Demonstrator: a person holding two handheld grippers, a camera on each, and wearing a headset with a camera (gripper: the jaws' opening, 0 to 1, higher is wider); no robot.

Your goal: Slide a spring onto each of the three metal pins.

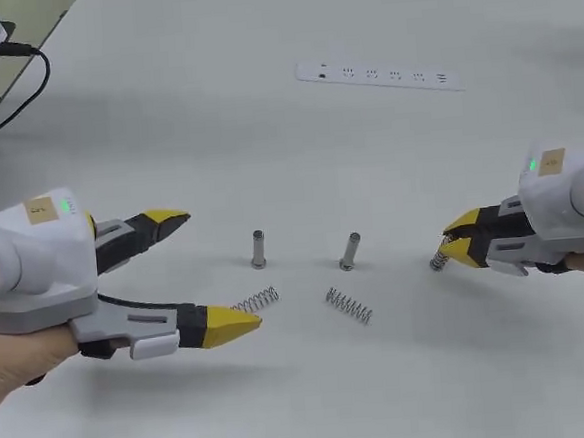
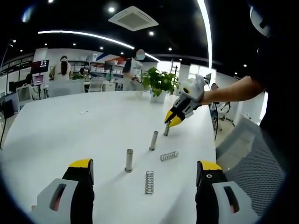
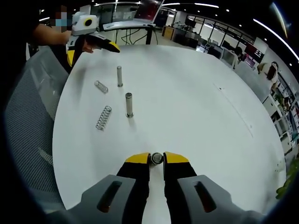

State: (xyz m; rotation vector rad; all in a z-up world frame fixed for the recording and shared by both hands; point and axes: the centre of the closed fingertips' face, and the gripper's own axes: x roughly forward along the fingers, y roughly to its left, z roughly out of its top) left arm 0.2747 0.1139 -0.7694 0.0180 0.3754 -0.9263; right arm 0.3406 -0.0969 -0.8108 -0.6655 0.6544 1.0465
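Two pins stand bare beside loose springs on the bench. Your right fingers pinch the third pin at right, spring already on, likely steadying it. Your left fingers gape empty, ready.

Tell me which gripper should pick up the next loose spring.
Left. The left gripper is open, and a loose spring lies just beside its near jaw tip. The right gripper is shut on the third pin, so it is occupied.
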